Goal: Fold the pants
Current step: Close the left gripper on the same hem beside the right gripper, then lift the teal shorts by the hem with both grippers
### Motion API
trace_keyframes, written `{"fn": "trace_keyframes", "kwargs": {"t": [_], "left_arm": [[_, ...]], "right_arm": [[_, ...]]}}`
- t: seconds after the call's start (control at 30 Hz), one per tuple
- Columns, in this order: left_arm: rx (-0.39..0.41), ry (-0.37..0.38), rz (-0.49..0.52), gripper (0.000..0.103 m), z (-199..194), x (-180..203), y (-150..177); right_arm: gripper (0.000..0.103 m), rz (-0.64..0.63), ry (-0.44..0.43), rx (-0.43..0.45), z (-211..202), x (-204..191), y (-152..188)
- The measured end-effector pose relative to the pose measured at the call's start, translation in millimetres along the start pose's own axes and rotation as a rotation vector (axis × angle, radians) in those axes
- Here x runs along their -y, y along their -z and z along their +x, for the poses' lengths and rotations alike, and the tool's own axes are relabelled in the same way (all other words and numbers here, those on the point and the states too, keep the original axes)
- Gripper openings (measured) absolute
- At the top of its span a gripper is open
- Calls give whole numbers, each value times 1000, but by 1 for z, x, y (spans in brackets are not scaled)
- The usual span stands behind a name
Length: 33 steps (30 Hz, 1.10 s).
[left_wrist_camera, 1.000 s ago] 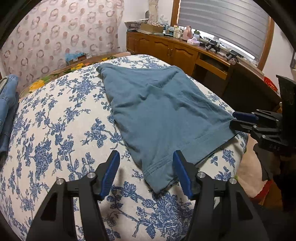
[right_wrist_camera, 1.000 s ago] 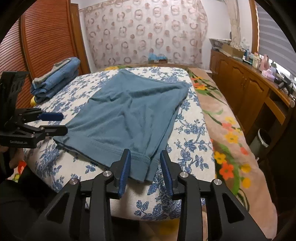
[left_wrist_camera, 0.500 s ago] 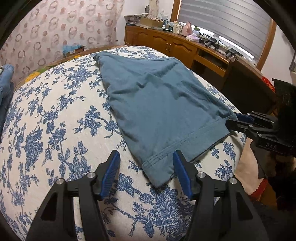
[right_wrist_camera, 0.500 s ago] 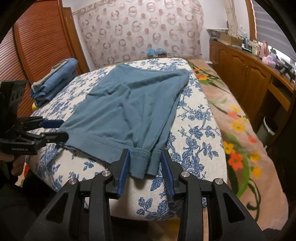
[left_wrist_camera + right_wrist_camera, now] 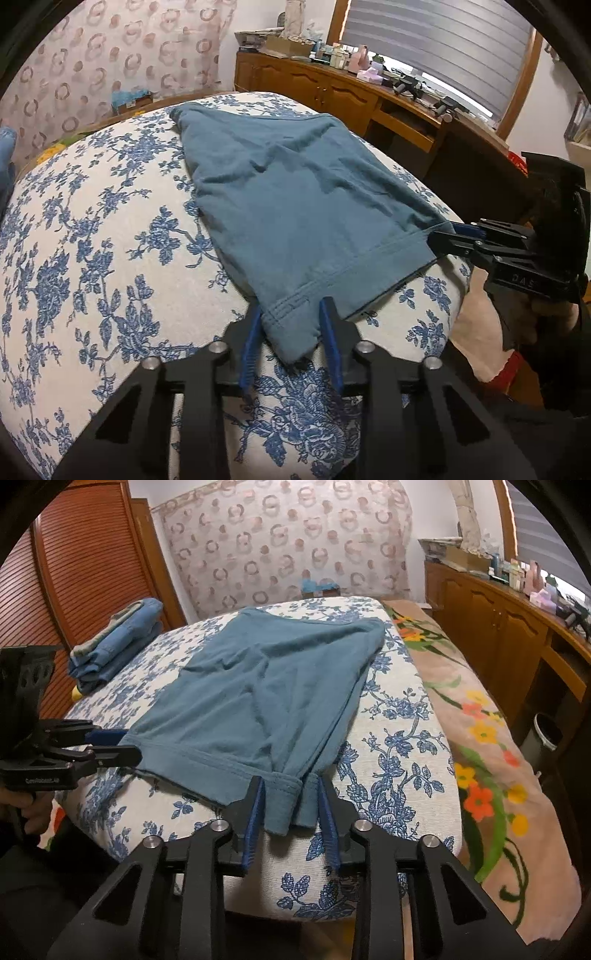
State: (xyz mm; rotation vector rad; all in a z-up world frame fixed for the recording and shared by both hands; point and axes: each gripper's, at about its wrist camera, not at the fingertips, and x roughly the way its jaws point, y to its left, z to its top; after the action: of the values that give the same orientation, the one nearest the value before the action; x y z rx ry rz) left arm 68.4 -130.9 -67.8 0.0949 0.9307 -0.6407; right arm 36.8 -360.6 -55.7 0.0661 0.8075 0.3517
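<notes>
Teal pants [image 5: 295, 199] lie flat on a blue-flowered white cover [image 5: 99, 258], hem end nearest me. My left gripper [image 5: 291, 325] has its jaws on either side of one hem corner, narrowed but still apart. My right gripper [image 5: 290, 797] straddles the other hem corner of the pants [image 5: 266, 694] the same way. Each gripper shows side-on in the other's view, the right one [image 5: 443, 238] and the left one [image 5: 122, 744], with fingers near together at the cloth edge.
A stack of folded blue jeans [image 5: 118, 638] lies at the far left of the bed. A floral blanket [image 5: 480, 760] covers the bed's right side. A wooden dresser [image 5: 351, 99] with clutter runs along the window wall.
Both grippers moved forward onto the hem corners. Their jaws narrowed around the cloth, the left from wide open.
</notes>
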Motion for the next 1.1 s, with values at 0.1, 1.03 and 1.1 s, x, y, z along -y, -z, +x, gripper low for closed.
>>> {"fn": "trace_keyframes", "kwargs": {"t": [0.1,1.03,1.1], "left_arm": [[9,6,-4,11,-4,-2,-6],[486,-145,70,9,-183,-20,-119],[486,-198,81,9,-181,-30,-129]], "right_arm": [[10,-8,-29,9,-3,-2,-2],[8,-213,-117,395,-107,-80,-166],[8,-228,-115,384,-92,-84,-181]]}}
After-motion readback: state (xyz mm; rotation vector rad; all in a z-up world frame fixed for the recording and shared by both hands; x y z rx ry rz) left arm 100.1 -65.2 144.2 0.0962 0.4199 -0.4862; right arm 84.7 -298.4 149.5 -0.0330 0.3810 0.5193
